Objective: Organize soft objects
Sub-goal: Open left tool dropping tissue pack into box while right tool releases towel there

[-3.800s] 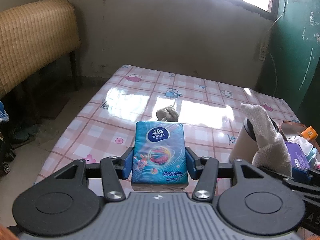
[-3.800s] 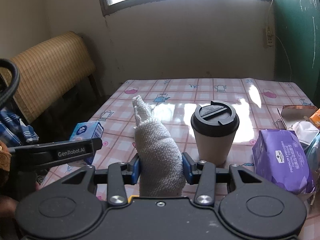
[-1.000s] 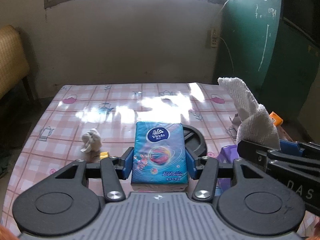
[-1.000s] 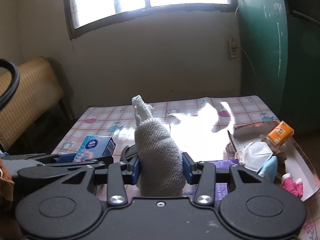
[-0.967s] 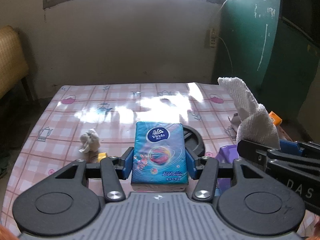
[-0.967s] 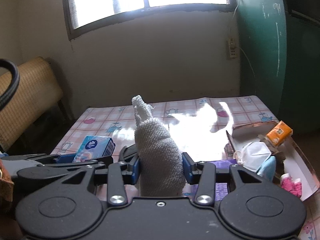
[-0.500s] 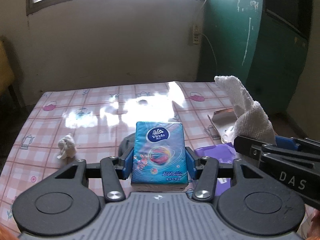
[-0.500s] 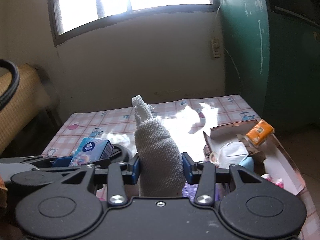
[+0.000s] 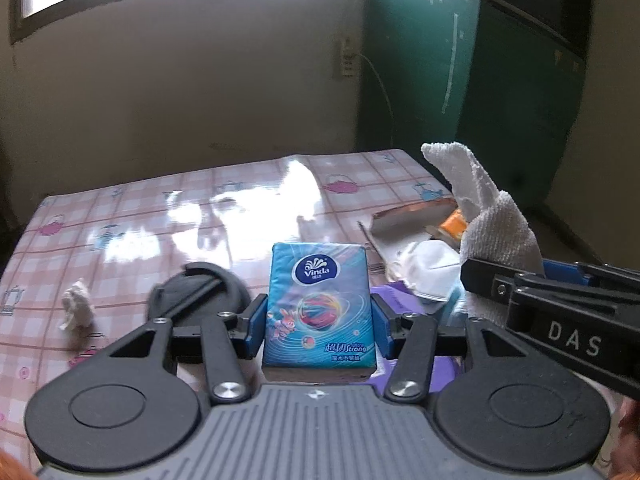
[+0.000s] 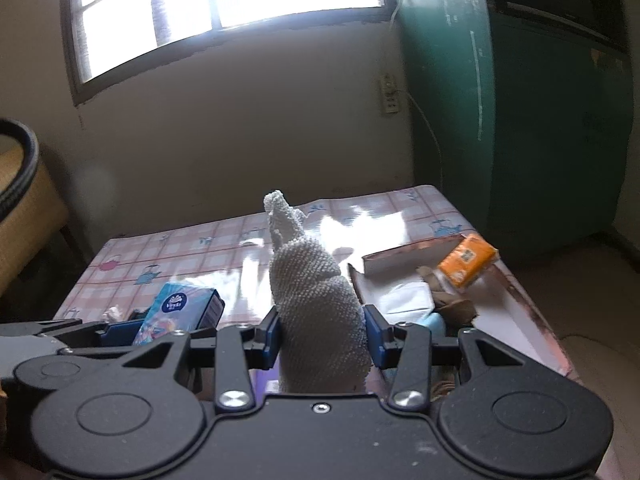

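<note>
My left gripper is shut on a blue Vinda tissue pack, held upright above the table. My right gripper is shut on a rolled white towel that sticks up between its blue pads. In the left wrist view the towel and the right gripper's black body show at the right. The tissue pack shows at the left of the right wrist view. An open cardboard box lies at the table's right, holding an orange tissue pack and a white face mask.
A pink checked tablecloth covers the table. A black cup lid sits under my left gripper, a crumpled white tissue lies at the left. A purple wipes pack lies below the grippers. A green cabinet stands at the right.
Both grippers have swung right with their loads. The cardboard box and face mask have come into fuller view, and the crumpled tissue has slid toward the left edge.
</note>
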{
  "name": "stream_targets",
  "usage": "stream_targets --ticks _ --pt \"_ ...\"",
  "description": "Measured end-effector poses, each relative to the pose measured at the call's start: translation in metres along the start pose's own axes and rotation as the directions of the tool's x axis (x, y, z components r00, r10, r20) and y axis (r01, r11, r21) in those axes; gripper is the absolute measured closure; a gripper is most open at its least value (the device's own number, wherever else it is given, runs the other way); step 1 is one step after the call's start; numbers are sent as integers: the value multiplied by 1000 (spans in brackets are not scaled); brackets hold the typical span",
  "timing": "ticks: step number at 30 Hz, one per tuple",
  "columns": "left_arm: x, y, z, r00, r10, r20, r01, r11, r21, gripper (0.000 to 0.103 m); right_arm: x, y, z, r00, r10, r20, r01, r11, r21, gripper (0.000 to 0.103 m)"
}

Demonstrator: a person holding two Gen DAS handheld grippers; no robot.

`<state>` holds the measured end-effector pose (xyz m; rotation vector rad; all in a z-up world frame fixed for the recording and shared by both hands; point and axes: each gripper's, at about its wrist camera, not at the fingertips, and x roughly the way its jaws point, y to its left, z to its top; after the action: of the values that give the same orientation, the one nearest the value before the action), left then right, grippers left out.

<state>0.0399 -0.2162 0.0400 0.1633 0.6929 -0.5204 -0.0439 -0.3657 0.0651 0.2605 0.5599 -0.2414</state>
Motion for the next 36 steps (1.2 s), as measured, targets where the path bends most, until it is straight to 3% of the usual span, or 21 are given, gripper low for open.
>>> stream_targets --ticks 16,23,27,28,29,31,36 --pt "47 -65 10 992 -122 -38 123 991 47 49 22 -102 11 988 -147 -40 148 988 47 51" --pt "77 -84 24 991 -130 -40 132 990 48 49 36 -135 12 981 -182 -65 185 981 51 50" --pt "97 -87 38 989 -143 -29 144 989 35 48 46 -143 14 976 -209 -64 212 977 30 42" --pt "101 -87 41 987 -156 -25 157 987 29 43 44 -143 13 974 -219 -55 221 975 26 36" --pt "103 -87 44 986 -164 -18 165 986 31 31 43 -142 14 975 -219 -39 221 975 26 34" --pt "100 -87 48 987 -159 10 158 987 42 23 38 -142 14 978 -209 -14 210 977 44 31" --pt "90 -77 51 989 -143 26 143 989 24 21 19 -134 14 982 -186 22 184 981 64 31"
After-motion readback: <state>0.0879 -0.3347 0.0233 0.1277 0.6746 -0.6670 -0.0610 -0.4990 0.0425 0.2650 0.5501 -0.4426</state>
